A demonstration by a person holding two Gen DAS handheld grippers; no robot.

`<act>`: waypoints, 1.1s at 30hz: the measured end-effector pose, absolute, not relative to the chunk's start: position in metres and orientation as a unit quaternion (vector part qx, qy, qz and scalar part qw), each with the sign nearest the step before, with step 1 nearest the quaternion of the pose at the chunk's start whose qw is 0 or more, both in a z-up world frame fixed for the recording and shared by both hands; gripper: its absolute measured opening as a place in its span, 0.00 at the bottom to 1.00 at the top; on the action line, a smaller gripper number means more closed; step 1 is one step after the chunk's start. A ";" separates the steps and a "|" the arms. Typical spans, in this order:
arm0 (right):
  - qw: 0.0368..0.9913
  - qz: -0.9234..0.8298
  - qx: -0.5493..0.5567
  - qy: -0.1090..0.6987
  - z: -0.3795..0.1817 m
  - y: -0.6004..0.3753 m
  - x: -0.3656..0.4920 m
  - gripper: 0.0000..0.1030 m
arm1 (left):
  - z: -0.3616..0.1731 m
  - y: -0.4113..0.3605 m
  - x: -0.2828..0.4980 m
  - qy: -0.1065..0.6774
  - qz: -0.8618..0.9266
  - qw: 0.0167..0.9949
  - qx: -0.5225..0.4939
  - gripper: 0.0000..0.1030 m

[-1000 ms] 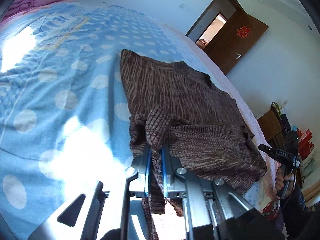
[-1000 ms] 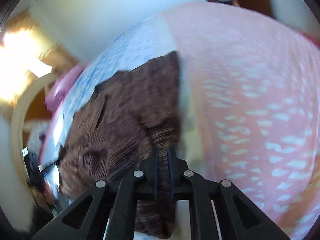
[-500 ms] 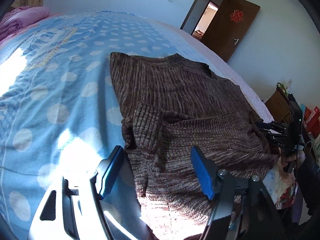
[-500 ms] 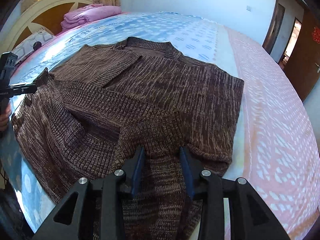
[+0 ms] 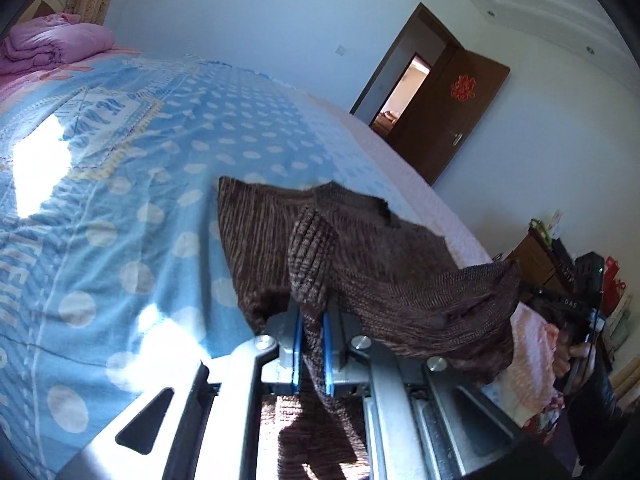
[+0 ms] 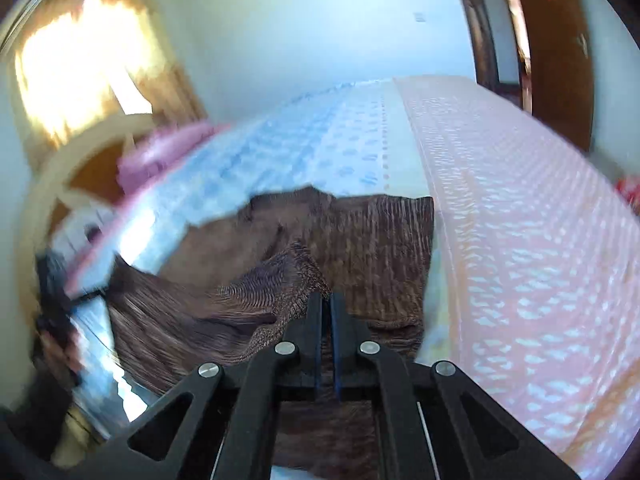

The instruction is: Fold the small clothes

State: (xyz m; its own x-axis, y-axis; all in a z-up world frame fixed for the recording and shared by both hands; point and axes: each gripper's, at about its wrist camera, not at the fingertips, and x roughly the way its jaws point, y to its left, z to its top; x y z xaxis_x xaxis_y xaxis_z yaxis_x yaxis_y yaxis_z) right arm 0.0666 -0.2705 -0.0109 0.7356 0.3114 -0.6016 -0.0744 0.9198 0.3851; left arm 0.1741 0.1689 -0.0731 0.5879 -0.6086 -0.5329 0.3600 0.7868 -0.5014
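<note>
Now both jaws, open half a second ago, clench the brown sweater (image 5: 384, 264), lifting its hem.

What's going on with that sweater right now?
A person is folding a brown sweater on a bed, with a handheld gripper in each hand. The left gripper is closing, with a fold of the near edge pinched between its blue pads. The right gripper is shut on the other near corner. Both corners are raised off the bed while the far half of the sweater lies flat. The right view is motion-blurred.
</note>
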 end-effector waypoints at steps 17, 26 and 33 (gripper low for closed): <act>0.911 0.128 0.259 0.294 0.002 -0.296 0.080 0.03 | -0.044 0.164 0.201 0.334 -0.284 0.881 -0.178 0.08; 0.916 0.076 0.236 0.316 -0.019 -0.317 0.198 0.03 | -0.049 0.135 0.294 0.353 -0.241 0.889 -0.163 0.08; 0.908 0.017 0.180 0.378 -0.092 -0.318 0.274 0.03 | -0.118 0.110 0.357 0.423 -0.161 0.880 -0.147 0.11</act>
